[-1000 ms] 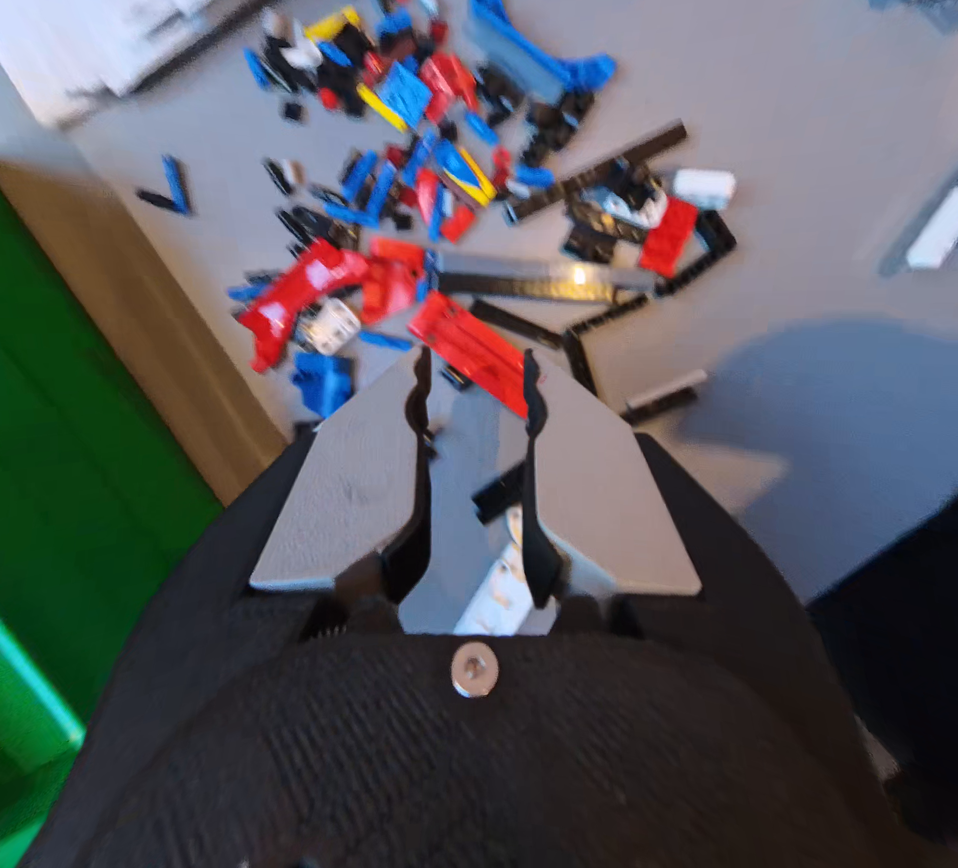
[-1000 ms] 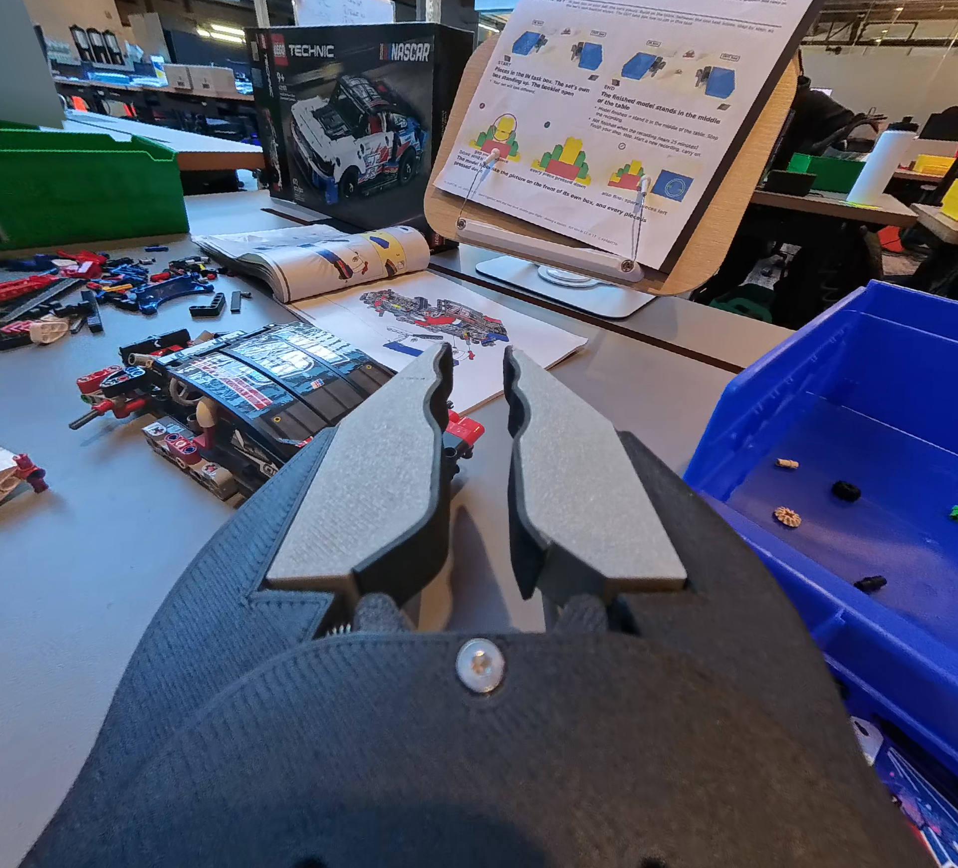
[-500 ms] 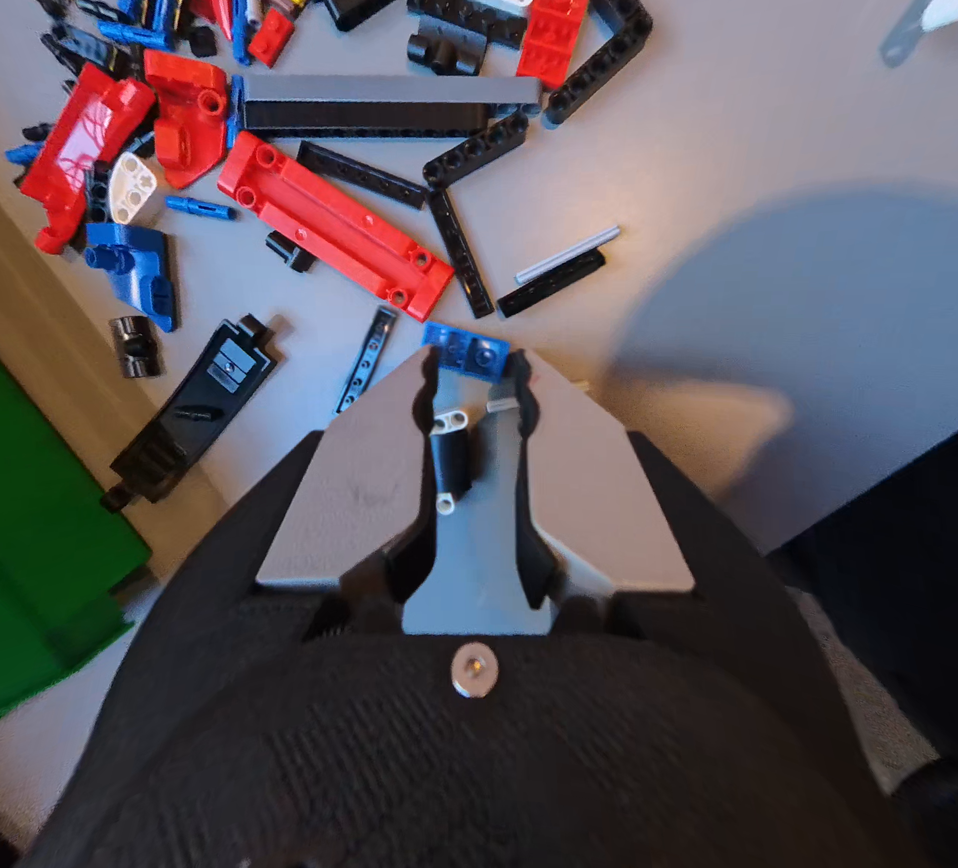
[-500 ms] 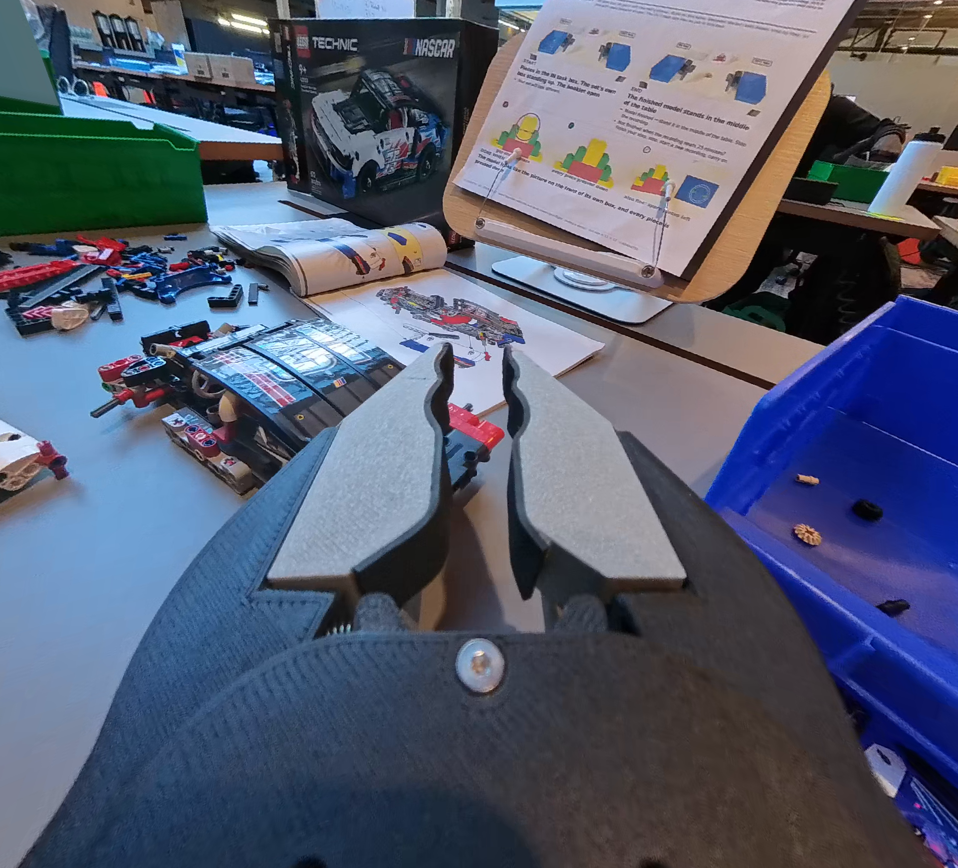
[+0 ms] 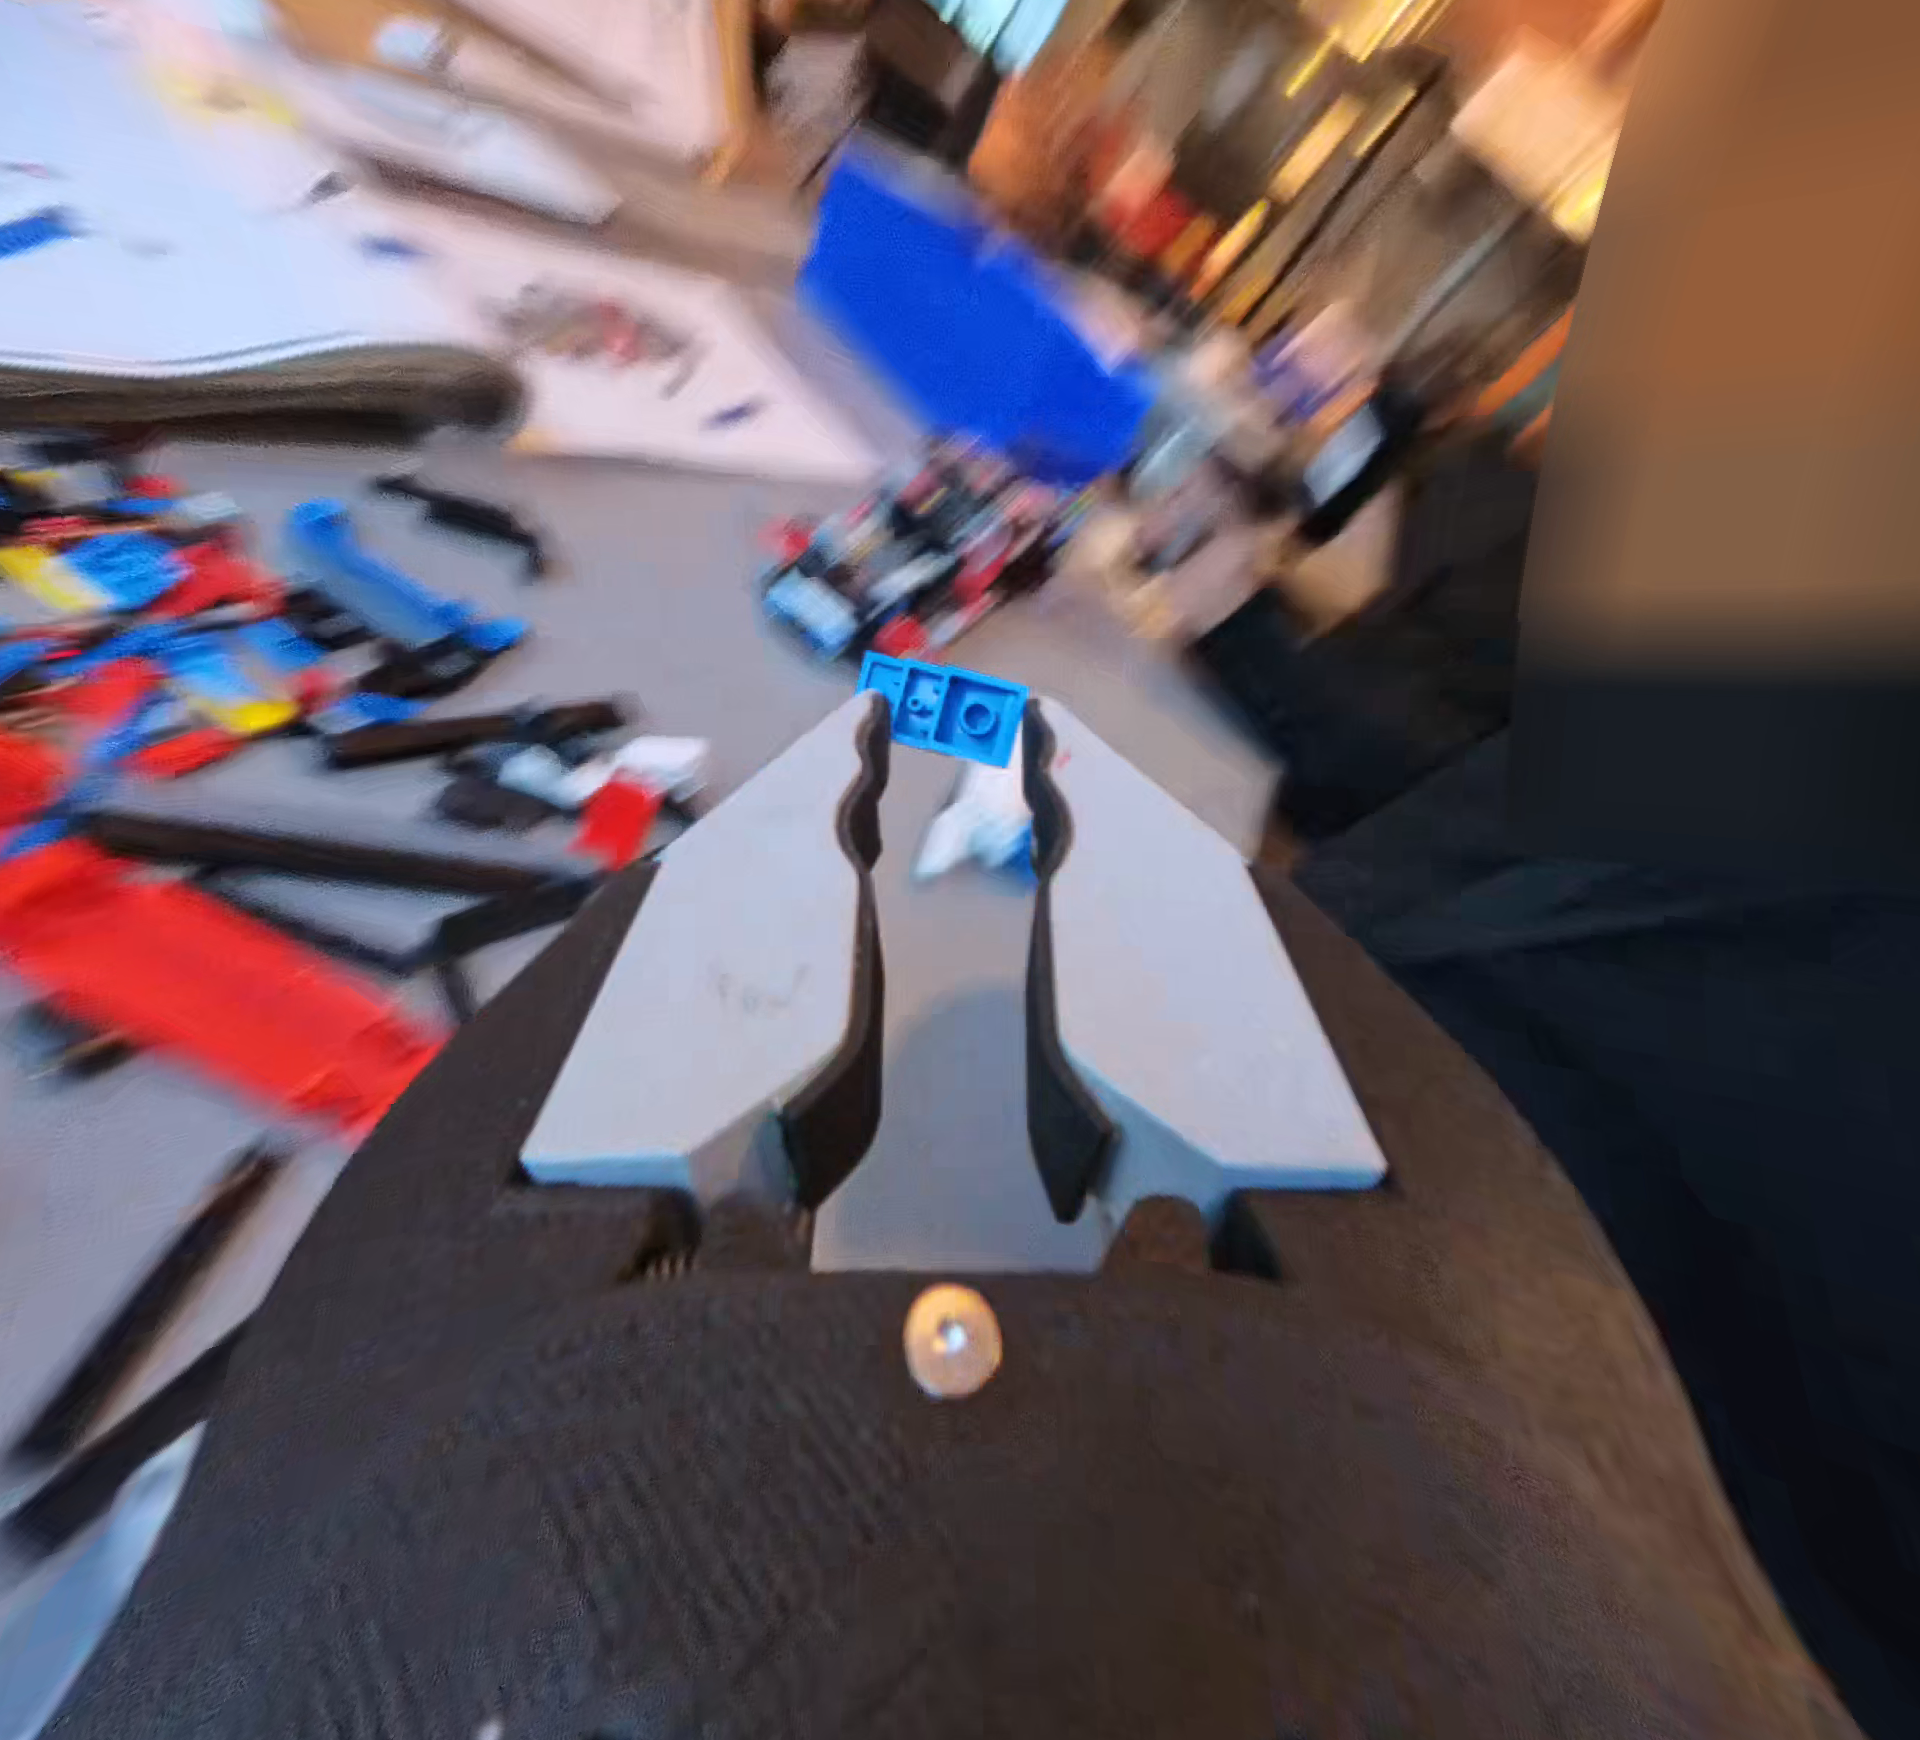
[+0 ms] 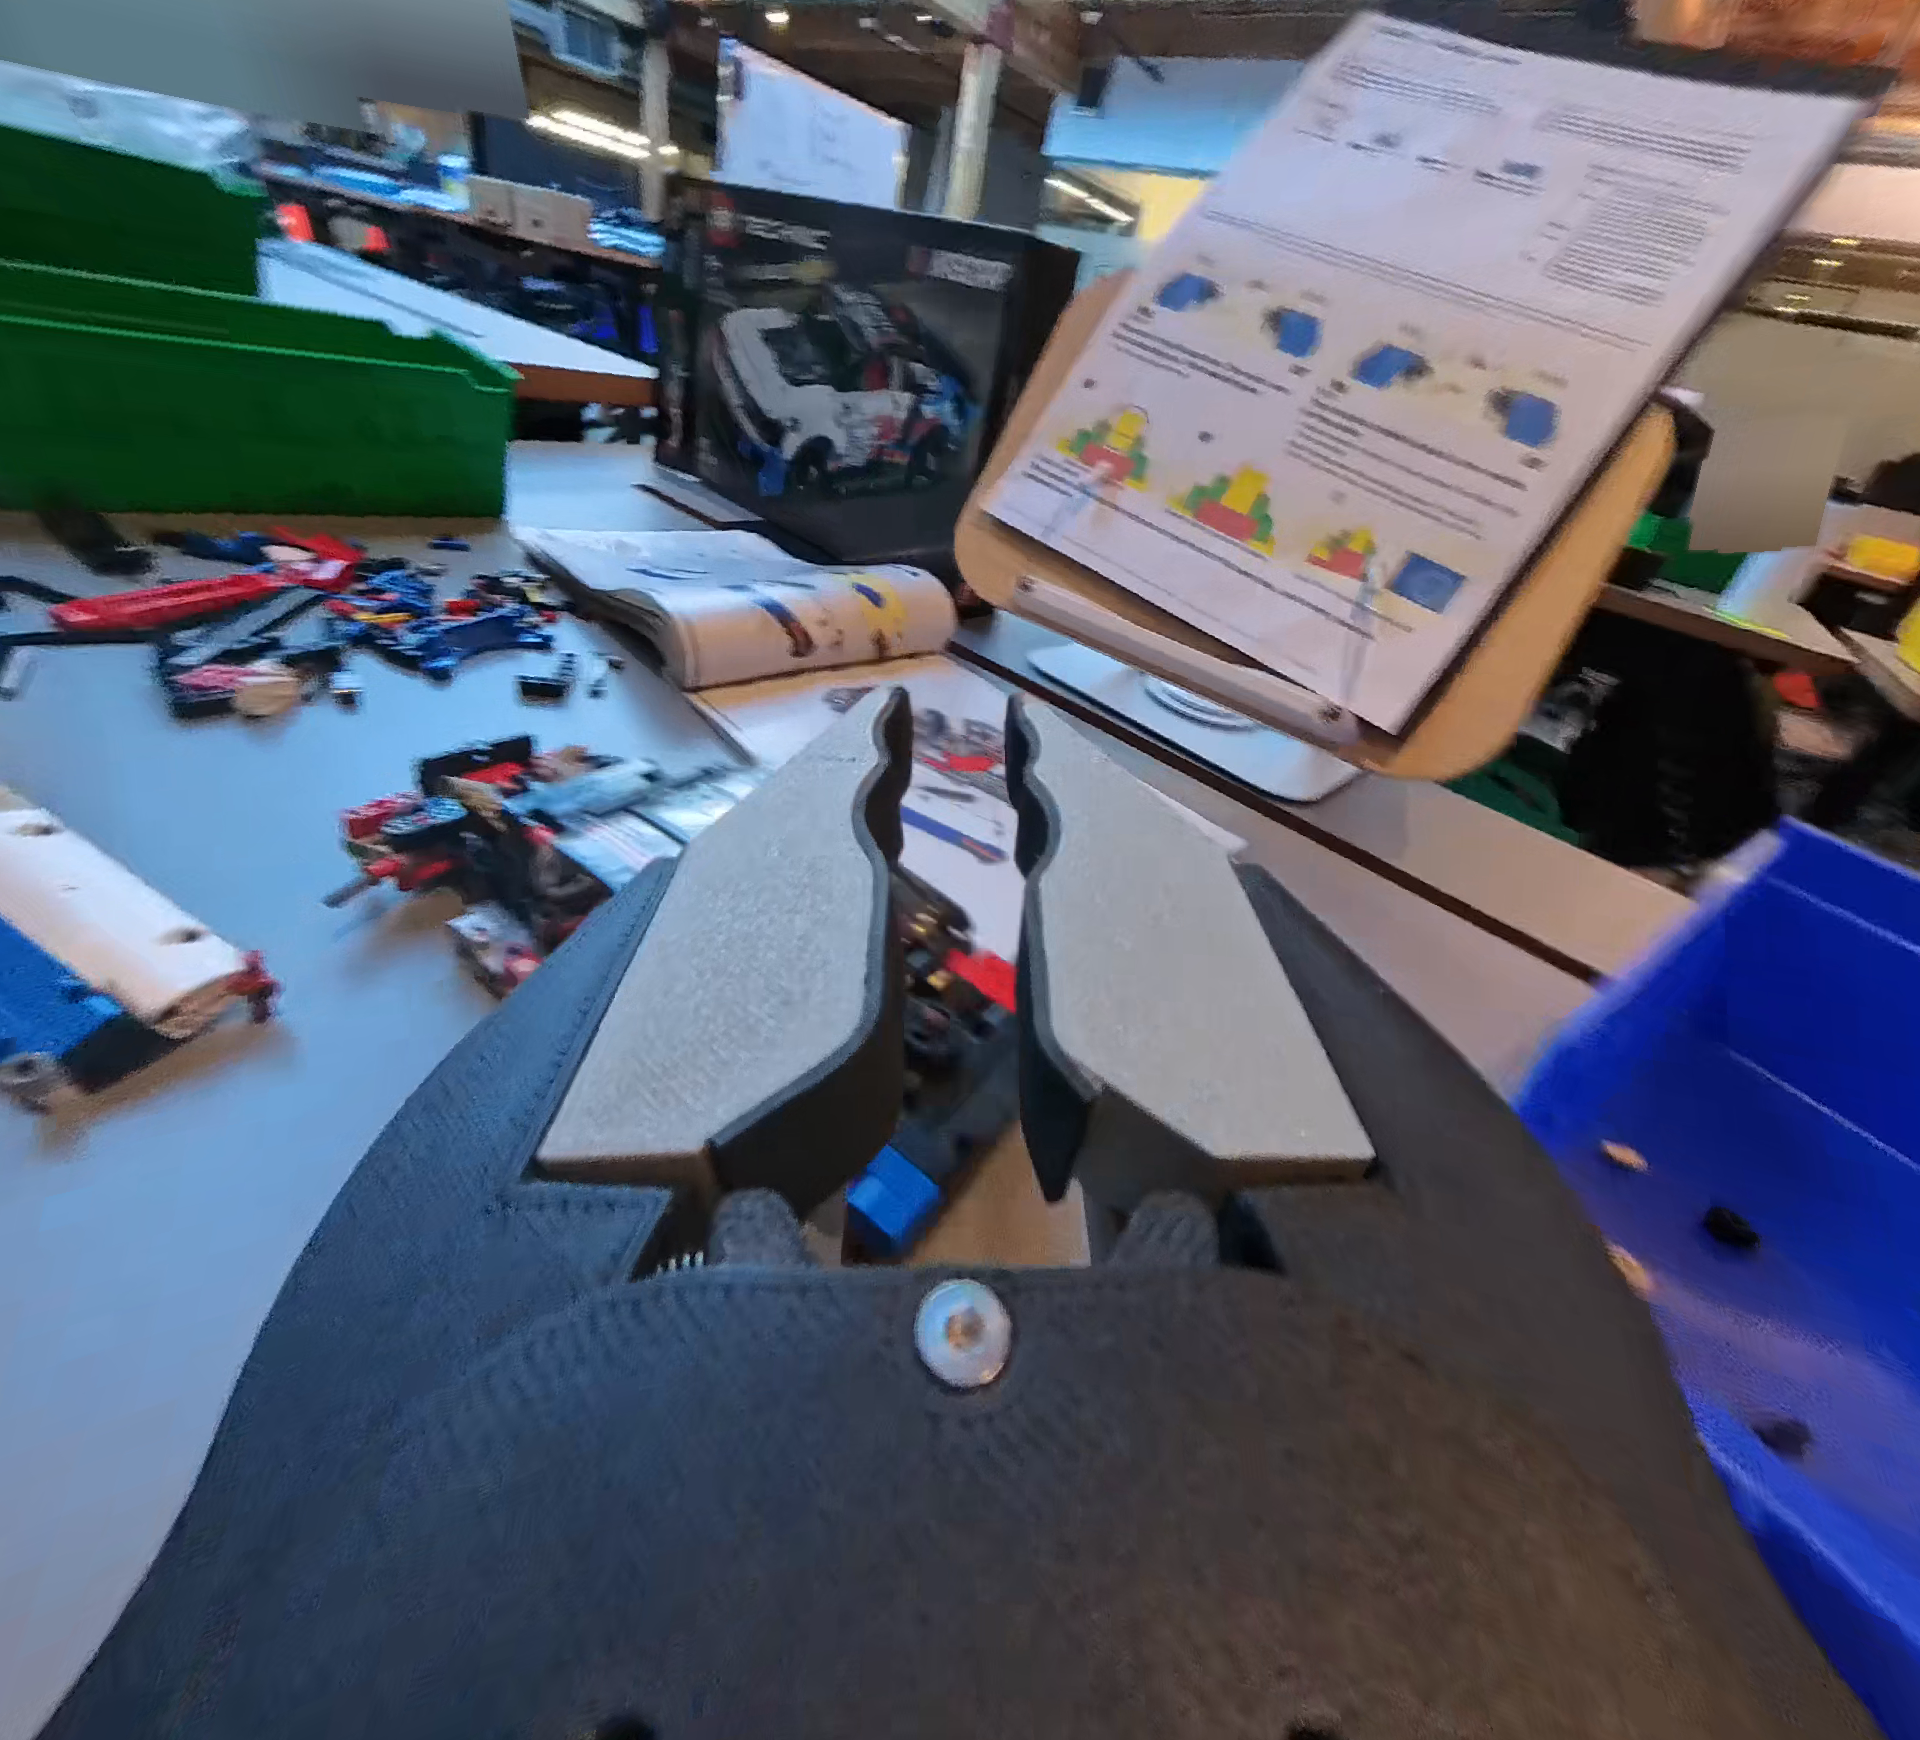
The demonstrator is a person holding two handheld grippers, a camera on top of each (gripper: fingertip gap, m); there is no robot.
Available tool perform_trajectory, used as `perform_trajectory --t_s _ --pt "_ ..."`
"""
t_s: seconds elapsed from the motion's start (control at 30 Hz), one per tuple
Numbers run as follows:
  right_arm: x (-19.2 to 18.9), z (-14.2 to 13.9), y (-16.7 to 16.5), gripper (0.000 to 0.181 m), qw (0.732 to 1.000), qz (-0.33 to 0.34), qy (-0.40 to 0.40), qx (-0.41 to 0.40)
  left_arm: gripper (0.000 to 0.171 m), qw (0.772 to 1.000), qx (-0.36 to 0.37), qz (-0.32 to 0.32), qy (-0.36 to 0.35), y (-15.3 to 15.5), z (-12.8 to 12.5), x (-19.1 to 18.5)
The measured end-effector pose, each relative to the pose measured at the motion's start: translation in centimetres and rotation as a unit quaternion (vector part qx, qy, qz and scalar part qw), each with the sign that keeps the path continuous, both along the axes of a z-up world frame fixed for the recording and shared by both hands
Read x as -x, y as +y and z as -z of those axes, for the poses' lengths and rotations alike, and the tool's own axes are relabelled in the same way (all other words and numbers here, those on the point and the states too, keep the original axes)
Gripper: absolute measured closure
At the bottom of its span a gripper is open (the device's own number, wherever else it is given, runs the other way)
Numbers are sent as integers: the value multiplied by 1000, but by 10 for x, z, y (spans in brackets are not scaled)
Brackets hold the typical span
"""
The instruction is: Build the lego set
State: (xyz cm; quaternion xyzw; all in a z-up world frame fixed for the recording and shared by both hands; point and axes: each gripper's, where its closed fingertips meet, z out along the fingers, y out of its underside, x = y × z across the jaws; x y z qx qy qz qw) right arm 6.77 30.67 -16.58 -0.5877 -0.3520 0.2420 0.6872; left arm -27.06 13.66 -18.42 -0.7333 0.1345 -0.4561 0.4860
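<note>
My left gripper (image 5: 951,722) is shut on a small blue plate (image 5: 943,714), pinched by its ends at the fingertips and held above the grey table (image 5: 665,589). The partly built car (image 5: 904,558) lies beyond it; this view is blurred. In the right wrist view the car (image 6: 499,843) lies on the table just left of and under my right gripper (image 6: 958,755). Its jaws stand a narrow gap apart with nothing between them. Loose red, blue and black pieces (image 5: 156,672) lie spread on the left and also show in the right wrist view (image 6: 312,610).
An open instruction booklet (image 6: 748,599), the set's box (image 6: 852,381) and a sheet on a wooden stand (image 6: 1403,402) stand at the back. A green bin (image 6: 239,423) is far left, a blue bin (image 6: 1766,1171) at the right. A white and blue panel assembly (image 6: 94,942) lies left. One gripper's finger ends stand about 40 centimeters off the other's. The partly built car (image 5: 904,558) is about 20 centimeters from my right fingertips and 25 centimeters from my left.
My left gripper has closed on the blue plate, lifted it off the table and swung up toward the car. My right gripper has shifted and tilted slightly above the car, jaws unchanged.
</note>
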Motion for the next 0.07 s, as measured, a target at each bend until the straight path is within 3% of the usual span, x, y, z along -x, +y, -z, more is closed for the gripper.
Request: perform_trajectory --t_s 0.07 --pt "33 -10 -20 164 998 -55 -14 1 149 985 -2 28 -172 -2 -28 -2"
